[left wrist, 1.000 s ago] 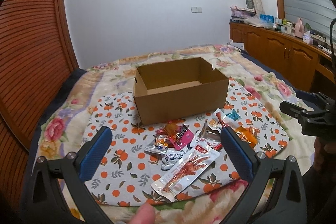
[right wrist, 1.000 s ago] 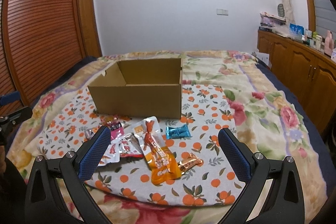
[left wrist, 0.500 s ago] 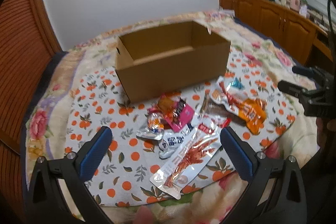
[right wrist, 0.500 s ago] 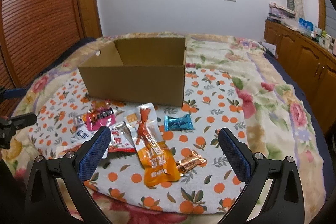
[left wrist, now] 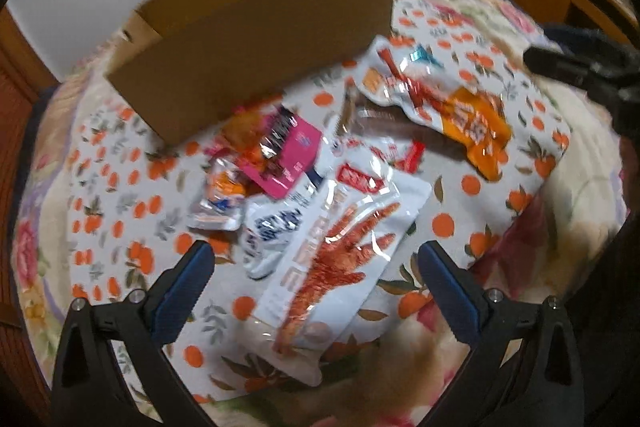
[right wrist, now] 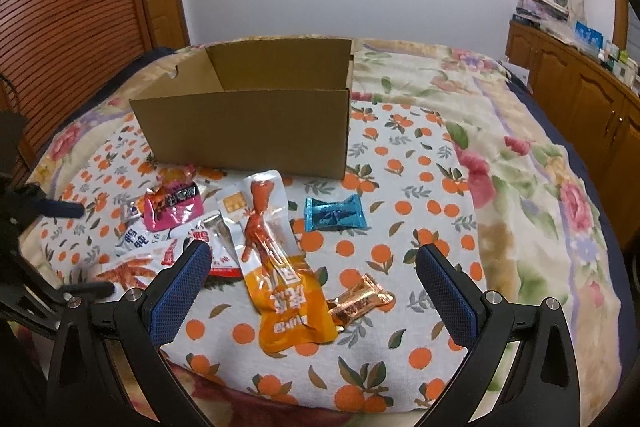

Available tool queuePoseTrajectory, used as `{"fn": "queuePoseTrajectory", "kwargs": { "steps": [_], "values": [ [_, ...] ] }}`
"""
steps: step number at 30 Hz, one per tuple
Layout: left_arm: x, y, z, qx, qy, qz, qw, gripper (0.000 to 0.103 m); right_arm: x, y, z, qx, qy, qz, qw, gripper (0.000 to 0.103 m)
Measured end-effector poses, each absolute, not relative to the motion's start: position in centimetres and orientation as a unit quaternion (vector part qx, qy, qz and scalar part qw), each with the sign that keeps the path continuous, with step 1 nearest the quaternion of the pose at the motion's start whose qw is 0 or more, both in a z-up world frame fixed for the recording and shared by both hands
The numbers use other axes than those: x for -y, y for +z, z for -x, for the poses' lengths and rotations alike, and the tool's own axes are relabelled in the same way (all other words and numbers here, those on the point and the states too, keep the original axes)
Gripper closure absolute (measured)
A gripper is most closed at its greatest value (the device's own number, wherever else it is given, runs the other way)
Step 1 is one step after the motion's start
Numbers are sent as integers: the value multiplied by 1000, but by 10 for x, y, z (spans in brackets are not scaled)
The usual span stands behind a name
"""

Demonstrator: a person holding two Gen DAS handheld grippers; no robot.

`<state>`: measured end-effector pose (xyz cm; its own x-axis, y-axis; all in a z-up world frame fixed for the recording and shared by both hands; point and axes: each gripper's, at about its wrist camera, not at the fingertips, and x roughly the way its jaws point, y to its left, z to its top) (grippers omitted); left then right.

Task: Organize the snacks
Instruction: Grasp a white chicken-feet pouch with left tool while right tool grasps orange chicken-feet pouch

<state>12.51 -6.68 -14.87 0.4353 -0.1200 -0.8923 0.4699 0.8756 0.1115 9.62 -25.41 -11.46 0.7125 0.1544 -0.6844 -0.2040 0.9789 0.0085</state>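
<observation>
The left tool point(left wrist: 316, 267) hung above a long white packet printed with a red chicken foot point(left wrist: 336, 259), its blue-padded jaws spread wide on either side of the packet and closing, with the pads not yet touching it. That view was blurred by motion. The packet lay on an orange-patterned cloth point(left wrist: 120, 211) spread over the flowered quilt of a bed point(right wrist: 540, 187). Just behind it sat a heap of smaller snacks: a pink packet point(left wrist: 288, 155), a white packet with blue characters point(left wrist: 276, 223) partly under the long one, and a small silver-and-orange pouch point(left wrist: 220, 199) at the left of the heap. To the right lay an orange packet with a clear top point(left wrist: 440, 99). An open cardboard box point(left wrist: 256, 27) stood beyond the heap, and no snack could be seen inside it. The right tool point(right wrist: 314, 267) was also spread wide with nothing gripped, held over the near end of the orange packet point(right wrist: 280, 267). A small copper-coloured bar point(right wrist: 360, 301) touched that packet's right edge, and a blue candy wrapper point(right wrist: 334, 214) lay apart from the others, between the packet and the box point(right wrist: 244, 127). Wooden cabinets point(right wrist: 580, 95) ran along the right wall.
</observation>
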Motion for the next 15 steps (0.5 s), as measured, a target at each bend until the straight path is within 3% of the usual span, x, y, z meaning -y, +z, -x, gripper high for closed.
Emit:
{"fn": "queuePoseTrajectory", "kwargs": {
  "steps": [15],
  "values": [
    [83,-202,-148,-542,-164,-216,795,11,243,-147,-122,-414,117,58,901,0]
  ]
}}
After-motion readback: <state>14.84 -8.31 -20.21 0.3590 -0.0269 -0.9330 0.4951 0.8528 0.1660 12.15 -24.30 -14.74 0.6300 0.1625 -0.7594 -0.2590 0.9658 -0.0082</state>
